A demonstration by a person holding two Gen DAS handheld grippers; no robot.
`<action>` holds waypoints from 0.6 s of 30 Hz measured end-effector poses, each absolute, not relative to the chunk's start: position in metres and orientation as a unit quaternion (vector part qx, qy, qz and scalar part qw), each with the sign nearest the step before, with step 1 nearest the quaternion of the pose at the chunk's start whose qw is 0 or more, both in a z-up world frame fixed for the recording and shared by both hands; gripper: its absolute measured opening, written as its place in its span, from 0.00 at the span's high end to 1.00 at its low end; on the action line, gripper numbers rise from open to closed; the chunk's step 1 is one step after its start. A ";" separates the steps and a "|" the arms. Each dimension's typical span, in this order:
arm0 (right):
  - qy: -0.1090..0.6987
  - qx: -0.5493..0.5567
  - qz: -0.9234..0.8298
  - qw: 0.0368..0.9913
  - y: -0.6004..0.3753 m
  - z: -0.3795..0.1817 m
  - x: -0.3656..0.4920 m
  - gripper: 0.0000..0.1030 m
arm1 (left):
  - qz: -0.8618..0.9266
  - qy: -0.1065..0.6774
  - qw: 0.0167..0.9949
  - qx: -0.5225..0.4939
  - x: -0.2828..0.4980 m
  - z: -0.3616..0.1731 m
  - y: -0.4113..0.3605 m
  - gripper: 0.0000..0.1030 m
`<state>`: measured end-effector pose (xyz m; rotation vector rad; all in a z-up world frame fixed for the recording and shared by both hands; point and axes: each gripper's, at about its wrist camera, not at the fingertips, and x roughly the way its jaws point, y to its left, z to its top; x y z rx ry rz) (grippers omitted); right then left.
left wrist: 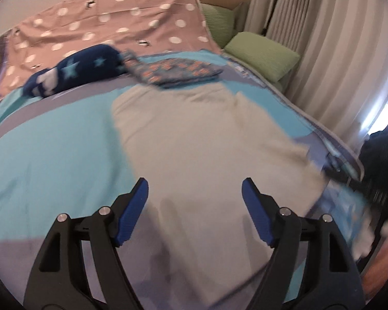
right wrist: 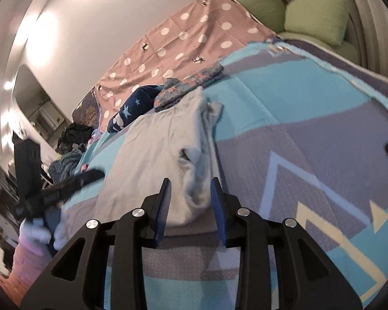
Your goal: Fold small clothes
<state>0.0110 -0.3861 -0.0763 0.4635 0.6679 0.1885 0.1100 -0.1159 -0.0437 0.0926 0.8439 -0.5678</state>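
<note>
A pale grey garment (left wrist: 207, 155) lies spread on the blue and grey bedspread (left wrist: 51, 149). My left gripper (left wrist: 195, 199) hovers over its near part, jaws wide open and empty. In the right wrist view the same garment (right wrist: 157, 144) lies lengthwise, its right edge bunched in folds. My right gripper (right wrist: 190, 193) is partly open, with its blue fingers on either side of the garment's bunched near corner and not closed on it. The left gripper (right wrist: 64, 186) shows blurred at the left in that view.
A folded patterned garment (left wrist: 178, 71) and a dark blue star-print garment (left wrist: 77, 69) lie at the far side by the pink dotted sheet (left wrist: 103, 23). Green pillows (left wrist: 263, 56) and curtains are at the right. A dark clothes pile (right wrist: 75, 134) lies further left.
</note>
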 end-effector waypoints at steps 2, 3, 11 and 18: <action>0.340 0.203 0.082 0.915 -0.381 -0.080 0.017 0.69 | -0.267 0.409 0.871 0.046 0.098 -0.053 -0.103 0.23; 0.354 0.201 0.072 0.911 -0.380 -0.086 0.022 0.70 | -0.271 0.417 0.867 0.039 0.094 -0.059 -0.097 0.23; 0.383 0.219 0.037 0.897 -0.389 -0.102 0.025 0.96 | -0.275 0.440 0.854 0.030 0.076 -0.085 -0.092 0.23; 0.393 0.212 0.037 0.894 -0.387 -0.098 0.020 0.95 | -0.289 0.442 0.849 0.005 0.074 -0.086 -0.081 0.22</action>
